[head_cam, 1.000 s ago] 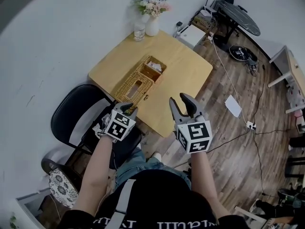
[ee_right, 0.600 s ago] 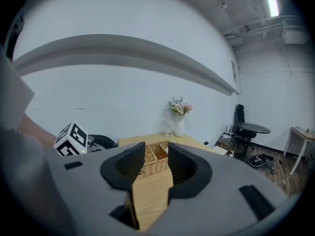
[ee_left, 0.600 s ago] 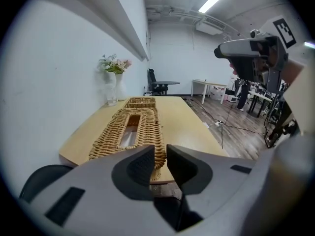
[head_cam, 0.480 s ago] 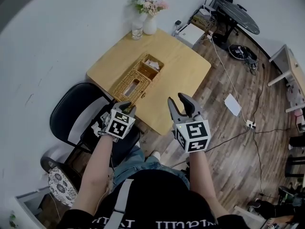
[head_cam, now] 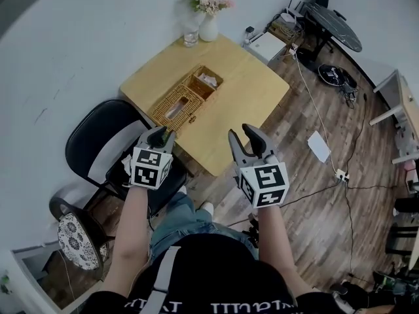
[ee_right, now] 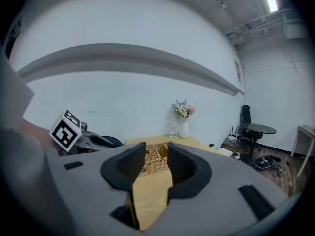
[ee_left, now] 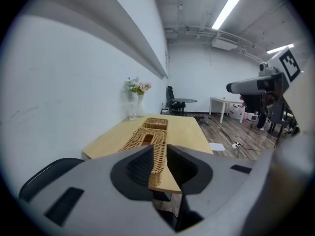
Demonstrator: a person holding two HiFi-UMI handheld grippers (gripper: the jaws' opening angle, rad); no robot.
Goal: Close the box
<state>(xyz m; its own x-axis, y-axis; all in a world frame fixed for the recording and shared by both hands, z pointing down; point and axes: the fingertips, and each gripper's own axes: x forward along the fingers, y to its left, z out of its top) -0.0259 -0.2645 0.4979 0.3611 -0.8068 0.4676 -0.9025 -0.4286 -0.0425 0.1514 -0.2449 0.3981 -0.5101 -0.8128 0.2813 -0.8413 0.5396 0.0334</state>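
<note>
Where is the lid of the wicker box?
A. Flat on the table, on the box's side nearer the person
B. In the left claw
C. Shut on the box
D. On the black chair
A: in the head view the lid lies flat on the table, beside the open box on the side nearer the person.

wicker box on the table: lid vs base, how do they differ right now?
Lid lies flipped open, flat on the table, on the side nearer the person; base sits beyond it, toward the vase. Lid has a rectangular slot in its middle; base is an open tray with something pale inside. Shared: same tan wicker weave, meeting edge to edge.
</note>
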